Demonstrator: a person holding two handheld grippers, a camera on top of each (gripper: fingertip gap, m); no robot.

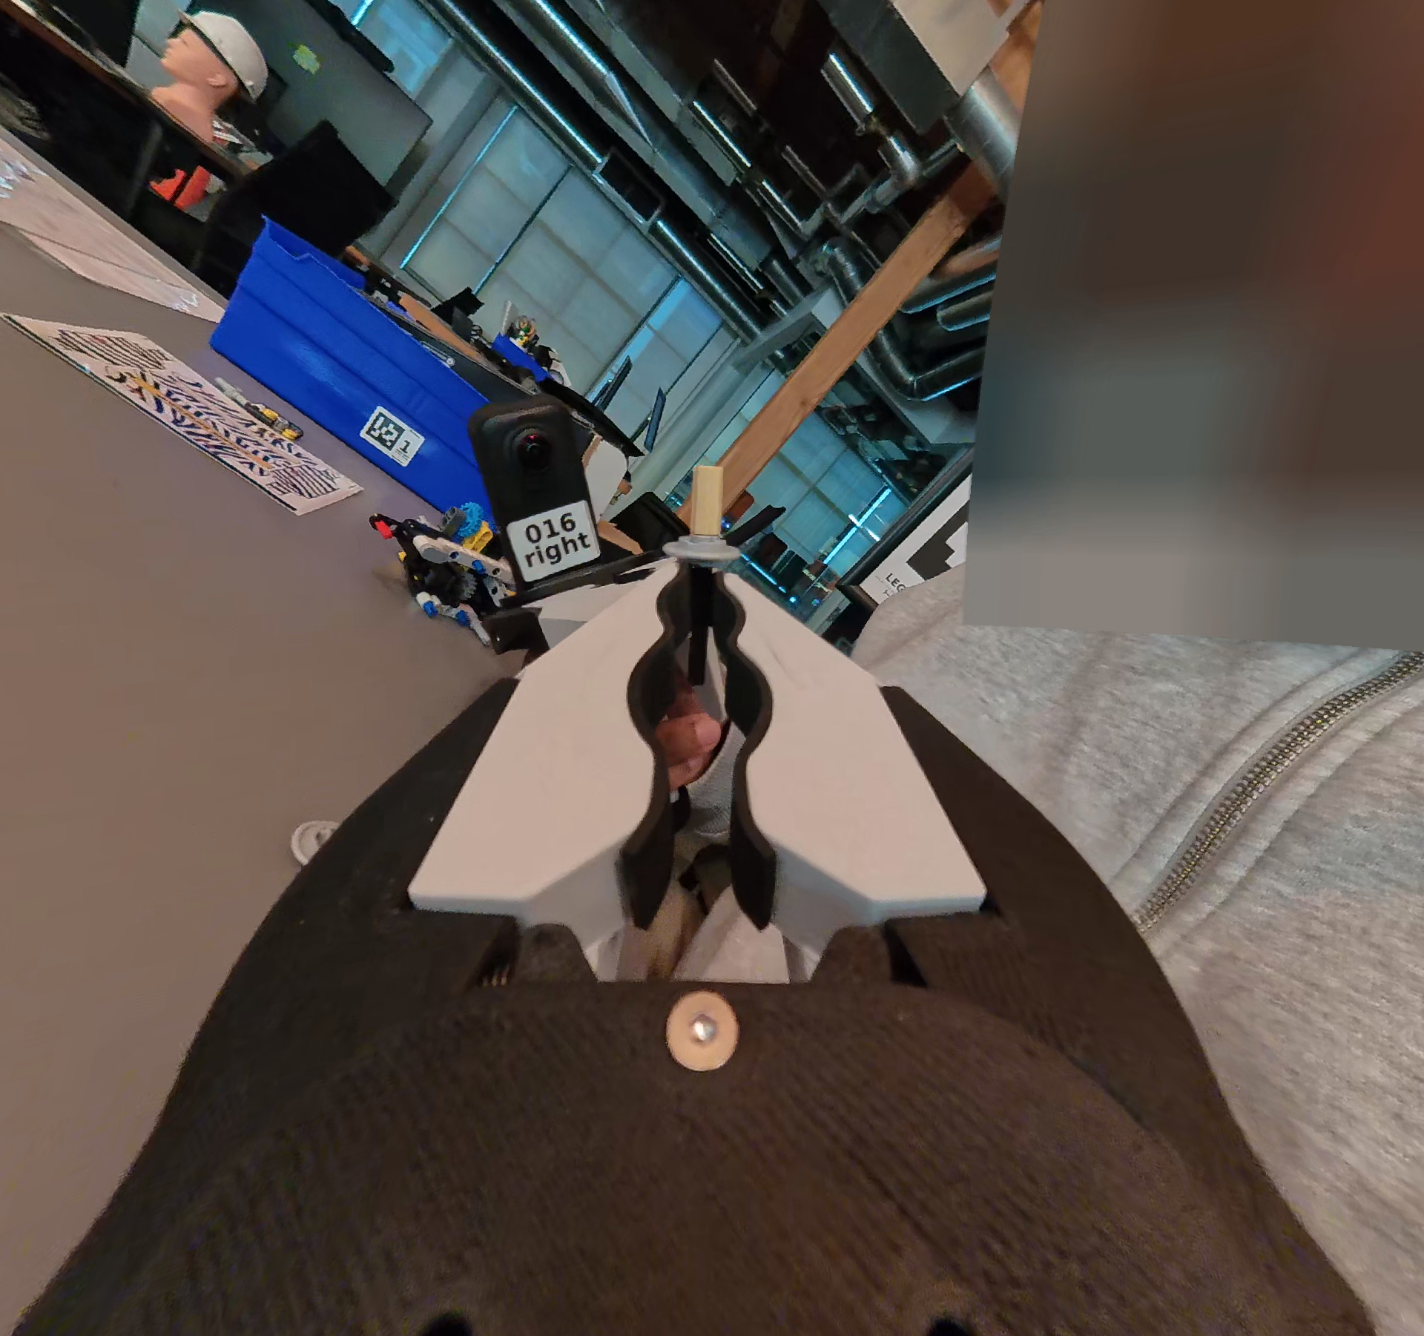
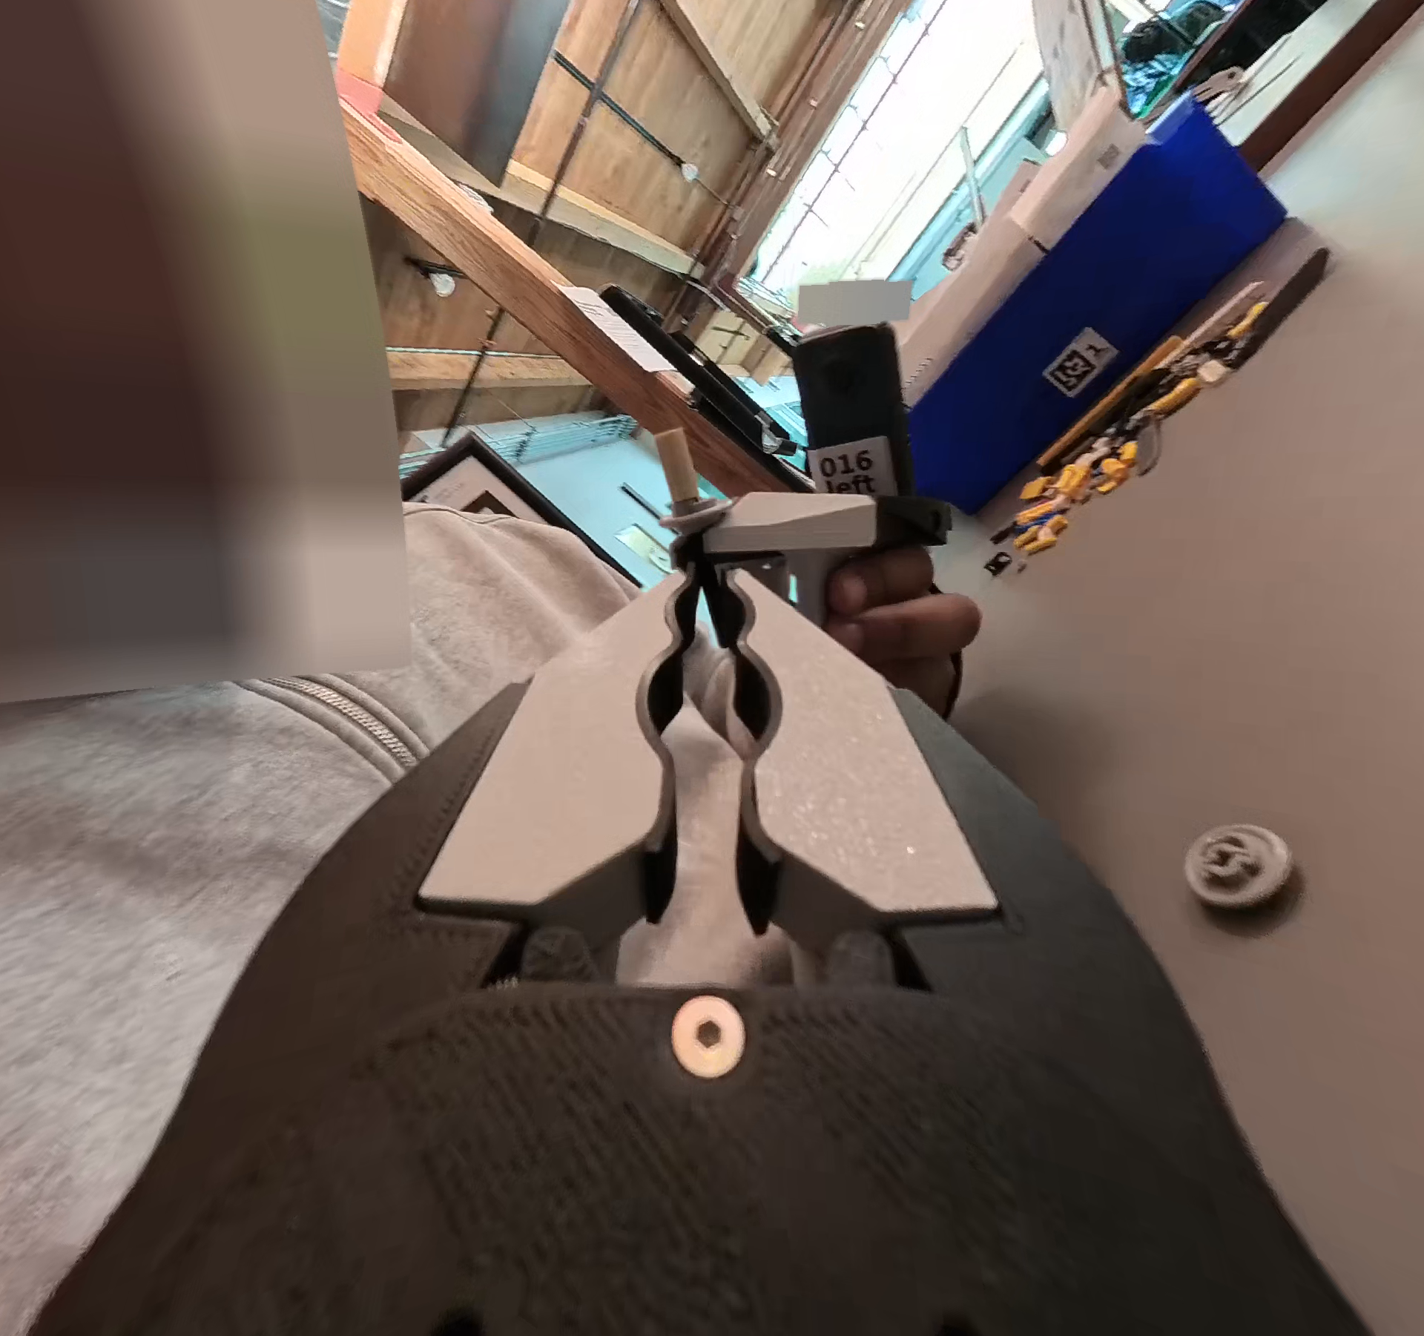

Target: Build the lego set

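A blue bin (image 1: 339,366) bearing a square-coded sticker (image 1: 391,436) stands on a grey surface (image 1: 154,644), beside a printed sheet (image 1: 185,413); behind, a mannequin head (image 1: 204,77) wears a white hard hat (image 1: 231,46).

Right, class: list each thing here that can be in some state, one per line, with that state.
left gripper: shut on the black axle.
right gripper: shut on the black axle.
black axle: held in the air, grey disc and tan sleeve threaded on.
second grey disc: lying loose on the table.
half-built model: standing on the table, untouched.
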